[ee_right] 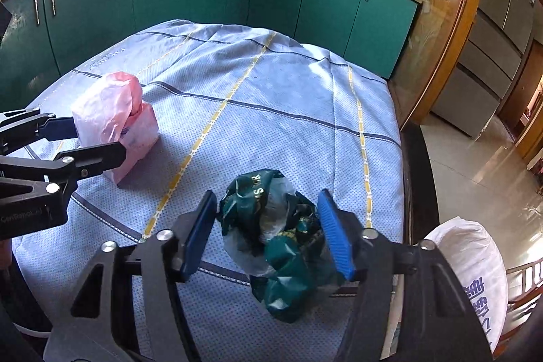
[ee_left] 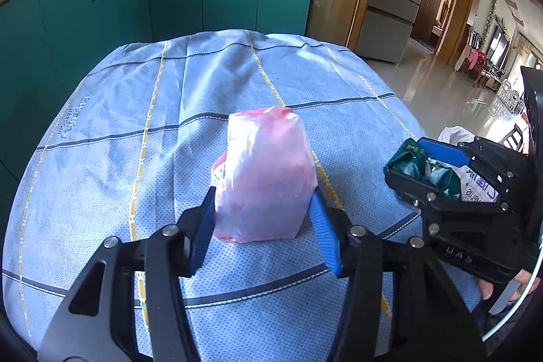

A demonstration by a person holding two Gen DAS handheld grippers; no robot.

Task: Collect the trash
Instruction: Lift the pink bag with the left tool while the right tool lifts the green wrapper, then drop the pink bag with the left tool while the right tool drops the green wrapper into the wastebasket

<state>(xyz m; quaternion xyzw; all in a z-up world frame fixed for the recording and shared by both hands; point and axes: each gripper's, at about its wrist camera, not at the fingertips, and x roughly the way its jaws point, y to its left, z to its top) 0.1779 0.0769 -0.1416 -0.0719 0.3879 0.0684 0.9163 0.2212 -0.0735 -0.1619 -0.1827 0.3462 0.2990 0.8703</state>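
Pink thin plastic bag (ee_left: 264, 175) stands on the table (ee_left: 135, 111) with the blue checked cloth, and the left hand-held gripper (ee_left: 263, 226) has its 2 blue pads pressed on both sides of it, about half open. Near the table's right edge, the right hand-held gripper (ee_right: 271, 229) squeezes a crumpled dark green wrapper mixed with clear plastic (ee_right: 281, 240) the same way. I think both pieces of trash are ready to lift. It would be good to squeeze softly, lift slowly and straight up, and watch that the floppy bag does not slip out.
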